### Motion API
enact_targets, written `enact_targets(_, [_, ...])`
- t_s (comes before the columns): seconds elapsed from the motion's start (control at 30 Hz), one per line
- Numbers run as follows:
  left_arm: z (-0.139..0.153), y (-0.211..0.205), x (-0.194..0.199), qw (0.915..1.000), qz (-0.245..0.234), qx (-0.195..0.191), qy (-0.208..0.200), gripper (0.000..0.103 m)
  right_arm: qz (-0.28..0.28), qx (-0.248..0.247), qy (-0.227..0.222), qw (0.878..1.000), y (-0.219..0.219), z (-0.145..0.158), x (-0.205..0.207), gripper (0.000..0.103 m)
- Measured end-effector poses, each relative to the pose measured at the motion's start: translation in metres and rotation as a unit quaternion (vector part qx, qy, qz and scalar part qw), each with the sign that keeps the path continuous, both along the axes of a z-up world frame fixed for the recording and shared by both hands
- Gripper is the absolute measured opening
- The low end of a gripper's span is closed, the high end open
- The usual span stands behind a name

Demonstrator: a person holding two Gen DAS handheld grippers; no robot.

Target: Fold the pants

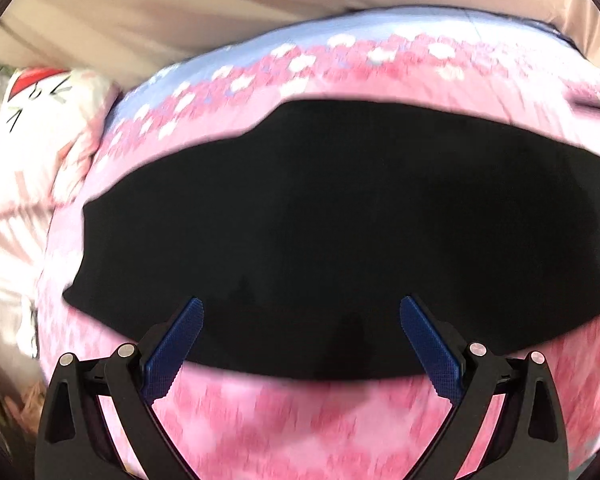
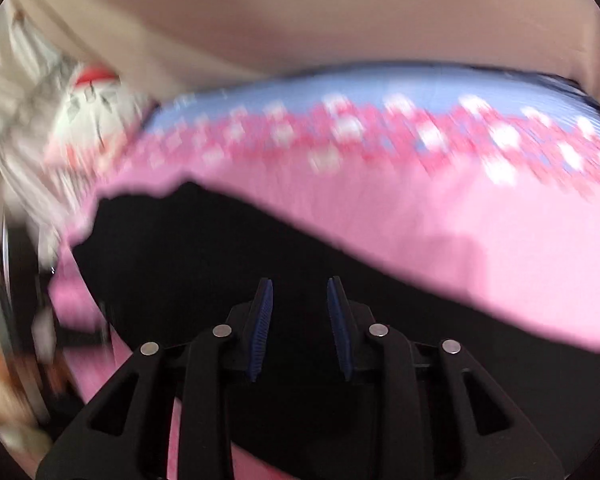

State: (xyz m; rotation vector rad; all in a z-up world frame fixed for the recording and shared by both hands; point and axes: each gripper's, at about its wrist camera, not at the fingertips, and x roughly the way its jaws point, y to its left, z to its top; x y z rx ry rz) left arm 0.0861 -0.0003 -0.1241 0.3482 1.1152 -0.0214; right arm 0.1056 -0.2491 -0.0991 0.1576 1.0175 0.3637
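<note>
Your pants (image 1: 340, 220) look soft and floppy, so pinch an edge; left tongs (image 1: 300, 312) gape wide, right tongs (image 2: 300, 292) part-open, both empty.

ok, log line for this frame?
task: fold pants | pants: flat on pink bedspread | left gripper: open, empty | right gripper: open, empty

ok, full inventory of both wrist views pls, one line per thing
pants: 1, black, spread flat on the bedspread, in front of both grippers
bedspread: 1, pink floral with a pale blue far band, under the pants
pillow: 1, white with a red and black cartoon face, far left beside the bedspread
wall: beige, behind the bed
left gripper: 1, black with blue pads, jaws wide open over the pants' near edge, holding nothing
right gripper: 1, black with blue pads, jaws narrowly apart over the pants, nothing visibly between them
</note>
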Motion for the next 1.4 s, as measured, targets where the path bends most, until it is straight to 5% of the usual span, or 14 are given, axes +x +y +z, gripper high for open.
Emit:
enact_targets(0.17, [-0.026, -0.005, 0.078, 0.9997, 0.004, 0.023, -0.005, 0.098, -0.092, -0.018, 0.035, 0.995, -0.075, -0.043, -0.015, 0.022])
enact_targets(0.2, [-0.034, -0.005, 0.089, 0.9996, 0.011, 0.025, 0.004, 0.098, -0.114, 0.018, 0.036, 0.993, -0.097, -0.041, -0.016, 0.022])
enact_targets(0.3, [-0.030, -0.005, 0.105, 0.9997, 0.024, 0.006, 0.005, 0.098, -0.187, 0.006, 0.017, 0.982, -0.143, -0.011, -0.035, 0.029])
enact_targets(0.33, [-0.026, -0.007, 0.103, 0.9995, 0.025, 0.017, 0.001, 0.098, -0.208, 0.003, 0.004, 0.978, -0.162, 0.001, -0.052, 0.039])
enact_targets(0.37, [-0.021, -0.010, 0.100, 0.9993, 0.028, 0.025, -0.007, 0.098, -0.230, -0.007, -0.001, 0.973, -0.177, 0.008, -0.066, 0.065])
enact_targets(0.43, [-0.007, -0.015, 0.087, 0.9992, 0.030, 0.019, -0.018, 0.098, -0.299, -0.038, -0.010, 0.953, -0.217, 0.018, -0.110, 0.083])
enact_targets(0.6, [0.019, -0.042, 0.034, 0.9998, 0.005, -0.012, -0.018, 0.098, -0.377, -0.011, 0.031, 0.926, -0.301, -0.003, -0.189, 0.083])
enact_targets(0.8, [0.029, -0.099, -0.025, 0.9989, -0.044, -0.015, -0.001, 0.098, -0.368, 0.047, 0.028, 0.928, -0.330, -0.030, -0.193, 0.082])
enact_targets(0.9, [0.033, -0.126, -0.050, 0.9970, -0.076, -0.010, 0.004, 0.098, -0.354, 0.088, 0.024, 0.931, -0.327, -0.042, -0.186, 0.072])
enact_targets(1.03, [0.038, -0.140, -0.065, 0.9954, -0.095, -0.003, 0.004, 0.098, -0.342, 0.085, 0.003, 0.936, -0.315, -0.044, -0.175, 0.068])
enact_targets(1.1, [0.039, -0.139, -0.066, 0.9954, -0.096, -0.003, 0.005, 0.098, -0.348, 0.112, -0.006, 0.931, -0.322, -0.046, -0.178, 0.059])
enact_targets(1.2, [0.039, -0.138, -0.070, 0.9959, -0.090, -0.001, 0.009, 0.098, -0.353, 0.163, -0.007, 0.921, -0.331, -0.056, -0.180, 0.029])
enact_targets(1.3, [0.038, -0.133, -0.070, 0.9964, -0.083, -0.004, 0.016, 0.098, -0.324, 0.157, -0.008, 0.933, -0.316, -0.056, -0.172, 0.029])
enact_targets(1.4, [0.038, -0.127, -0.070, 0.9969, -0.077, -0.004, 0.018, 0.098, -0.338, 0.161, -0.010, 0.927, -0.312, -0.058, -0.168, 0.032])
